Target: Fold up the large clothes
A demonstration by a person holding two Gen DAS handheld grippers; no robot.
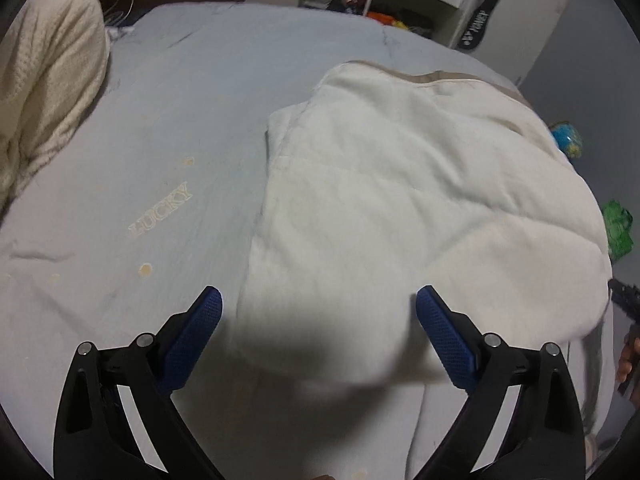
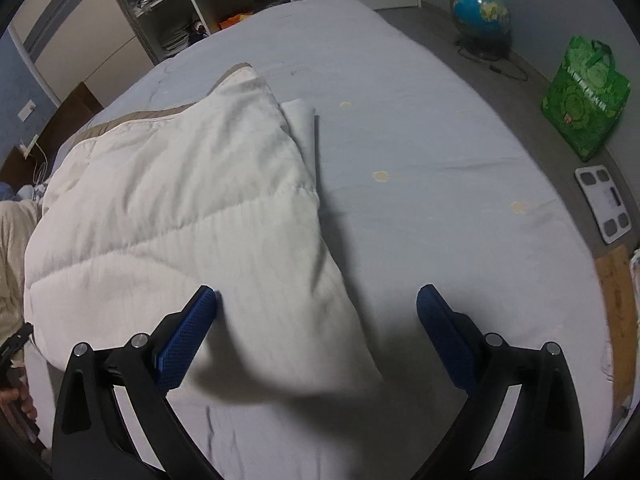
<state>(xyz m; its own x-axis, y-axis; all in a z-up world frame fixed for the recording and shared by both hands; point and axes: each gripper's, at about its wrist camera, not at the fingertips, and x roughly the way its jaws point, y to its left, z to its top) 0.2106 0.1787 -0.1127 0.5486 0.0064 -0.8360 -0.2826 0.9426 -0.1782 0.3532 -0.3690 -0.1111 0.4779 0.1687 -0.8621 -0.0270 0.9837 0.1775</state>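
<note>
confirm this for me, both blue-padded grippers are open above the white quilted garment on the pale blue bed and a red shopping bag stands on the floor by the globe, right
Not quite: the shopping bag is green, not red, as the right wrist view shows. The rest holds: the left gripper and right gripper are both open above the white quilted garment on the pale blue bed, and the bag stands on the floor by the globe.

**Two wrist views over one bed**

Each camera sits behind its own claw, looking forward and down from close above the bed (image 1: 180, 100). The left wrist view faces the white padded garment (image 1: 400, 200) from its left side; the right wrist view from its right. Both share the garment, the bedsheet and the far shelves (image 2: 208, 8).
</note>
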